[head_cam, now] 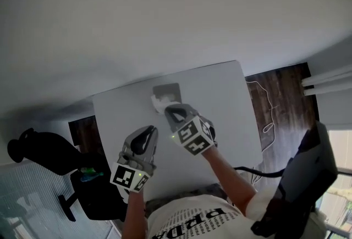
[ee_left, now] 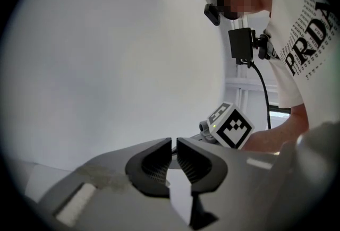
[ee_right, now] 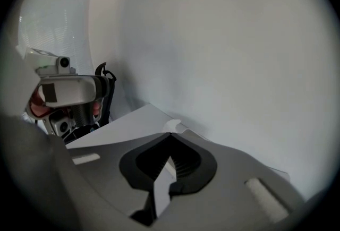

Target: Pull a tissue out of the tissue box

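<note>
Step in hand: you look to be on the approach, just short of the grasp. I see no tissue drawn clear of the box.
Tissue box [head_cam: 166, 91]: it sits on the white table [head_cam: 225, 106] near the far edge, straight ahead of you.
Tissue [head_cam: 158, 104]: a white tuft stands up at the box's near side. In the right gripper view it shows as a small peak [ee_right: 174, 125] just past the jaw tips.
Right gripper [head_cam: 171, 111]: your jaws are closed tip to tip [ee_right: 169, 137], pointing at the tuft and right beside it. I can make out no paper pinched between them.
Left gripper [head_cam: 148, 133]: it hangs over the table nearer to you, clear of the box. Its jaws [ee_left: 173, 143] are all but closed with a thin slit between them, and they hold nothing.
Next move, as I judge it: part the right jaws, ease them over the tuft, and close on the paper alone, not on the box edge. Then draw up and away.
Watch for: the box may lift with the tissue, so your free left gripper could hold it down.
</note>
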`<state>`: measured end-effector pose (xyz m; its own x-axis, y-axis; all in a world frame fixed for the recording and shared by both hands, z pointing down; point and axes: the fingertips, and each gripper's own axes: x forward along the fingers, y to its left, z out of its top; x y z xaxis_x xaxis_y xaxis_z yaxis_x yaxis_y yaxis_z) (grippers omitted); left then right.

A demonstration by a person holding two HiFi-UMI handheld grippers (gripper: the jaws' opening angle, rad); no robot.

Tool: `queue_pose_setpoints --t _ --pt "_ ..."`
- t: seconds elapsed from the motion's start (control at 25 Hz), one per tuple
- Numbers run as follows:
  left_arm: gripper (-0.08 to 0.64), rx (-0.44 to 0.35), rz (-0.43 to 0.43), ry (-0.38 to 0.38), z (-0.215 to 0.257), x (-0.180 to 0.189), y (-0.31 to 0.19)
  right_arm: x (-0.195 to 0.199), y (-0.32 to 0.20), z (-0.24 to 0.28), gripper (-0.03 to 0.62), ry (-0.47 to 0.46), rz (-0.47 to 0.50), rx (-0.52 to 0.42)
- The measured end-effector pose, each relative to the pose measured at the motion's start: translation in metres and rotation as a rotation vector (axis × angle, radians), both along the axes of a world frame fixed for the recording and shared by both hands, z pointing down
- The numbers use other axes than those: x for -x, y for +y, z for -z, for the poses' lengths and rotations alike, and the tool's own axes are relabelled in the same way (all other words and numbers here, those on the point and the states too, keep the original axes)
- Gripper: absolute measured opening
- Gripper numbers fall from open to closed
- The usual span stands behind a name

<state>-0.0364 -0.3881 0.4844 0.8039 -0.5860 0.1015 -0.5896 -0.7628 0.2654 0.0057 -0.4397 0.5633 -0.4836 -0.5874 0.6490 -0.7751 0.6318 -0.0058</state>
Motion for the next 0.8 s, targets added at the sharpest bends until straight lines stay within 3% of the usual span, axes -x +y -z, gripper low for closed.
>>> queue_pose_setpoints --t 0.44,0.8 --pt "0.025 -0.037 -0.017 0.007 0.043 -0.007 0.036 -0.008 0.029 0.056 0.008 -0.023 -0.019 -0.06" --pt "0.025 -0.066 -0.05 0.062 0.076 -0.019 0.073 -0.012 0.073 0.108 0.008 -0.094 -0.043 -0.095"
